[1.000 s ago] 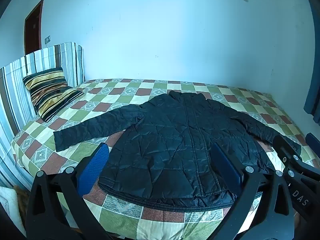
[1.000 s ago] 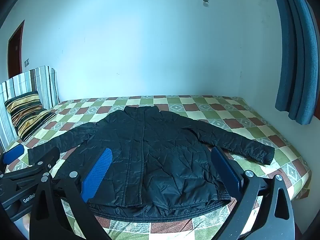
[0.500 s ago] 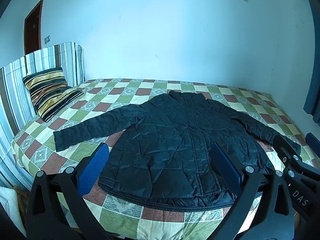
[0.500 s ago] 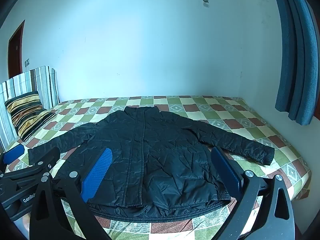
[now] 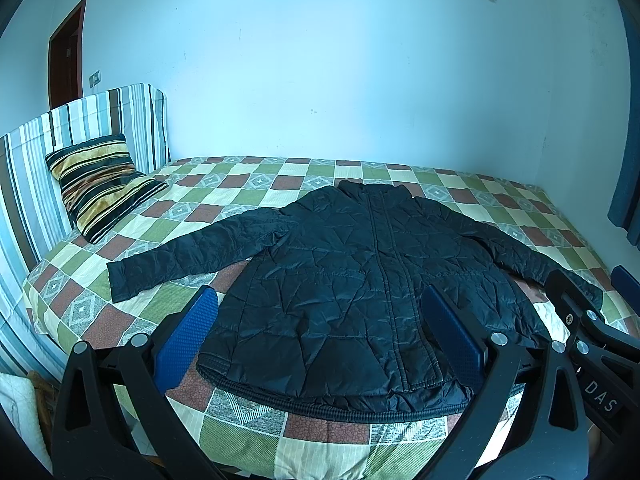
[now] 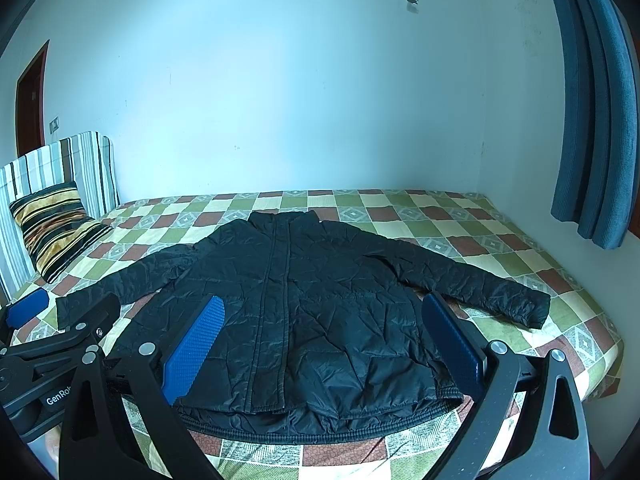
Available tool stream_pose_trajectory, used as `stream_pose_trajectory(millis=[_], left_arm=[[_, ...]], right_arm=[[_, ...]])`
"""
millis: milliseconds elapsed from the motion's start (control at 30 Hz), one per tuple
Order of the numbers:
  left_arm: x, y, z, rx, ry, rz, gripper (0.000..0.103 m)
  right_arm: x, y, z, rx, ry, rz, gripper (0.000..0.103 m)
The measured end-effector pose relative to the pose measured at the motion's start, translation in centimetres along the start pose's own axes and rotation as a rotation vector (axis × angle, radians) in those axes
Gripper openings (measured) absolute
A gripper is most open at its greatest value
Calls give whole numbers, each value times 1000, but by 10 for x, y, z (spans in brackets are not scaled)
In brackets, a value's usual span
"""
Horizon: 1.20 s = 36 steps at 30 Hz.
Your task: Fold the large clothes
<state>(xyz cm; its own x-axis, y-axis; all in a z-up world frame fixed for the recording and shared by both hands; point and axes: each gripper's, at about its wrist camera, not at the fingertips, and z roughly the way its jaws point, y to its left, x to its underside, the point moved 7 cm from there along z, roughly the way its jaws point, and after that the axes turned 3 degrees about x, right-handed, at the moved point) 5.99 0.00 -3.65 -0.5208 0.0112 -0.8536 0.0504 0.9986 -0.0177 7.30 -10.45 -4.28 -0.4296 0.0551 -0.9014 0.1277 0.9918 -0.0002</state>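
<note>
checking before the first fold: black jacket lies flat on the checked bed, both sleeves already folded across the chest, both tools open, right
Not quite. The black jacket lies flat on the checked bed, but both sleeves are spread outward, as the right wrist view shows. The left tool and right tool are open.

Black quilted jacket (image 5: 352, 292): laid flat, front up, zipped, unfolded. Both sleeves spread outward. Collar at the far end, hem nearest, lying ahead of and between both tools' wide-apart fingers. Surface lightly creased.
</note>
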Motion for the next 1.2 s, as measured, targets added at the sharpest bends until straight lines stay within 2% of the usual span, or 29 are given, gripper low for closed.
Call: stream_pose_trajectory(millis=[1200], left_arm=[[4,4,1,1,6,-2,101]], right_arm=[[3,1,2,-1,3,1,98]])
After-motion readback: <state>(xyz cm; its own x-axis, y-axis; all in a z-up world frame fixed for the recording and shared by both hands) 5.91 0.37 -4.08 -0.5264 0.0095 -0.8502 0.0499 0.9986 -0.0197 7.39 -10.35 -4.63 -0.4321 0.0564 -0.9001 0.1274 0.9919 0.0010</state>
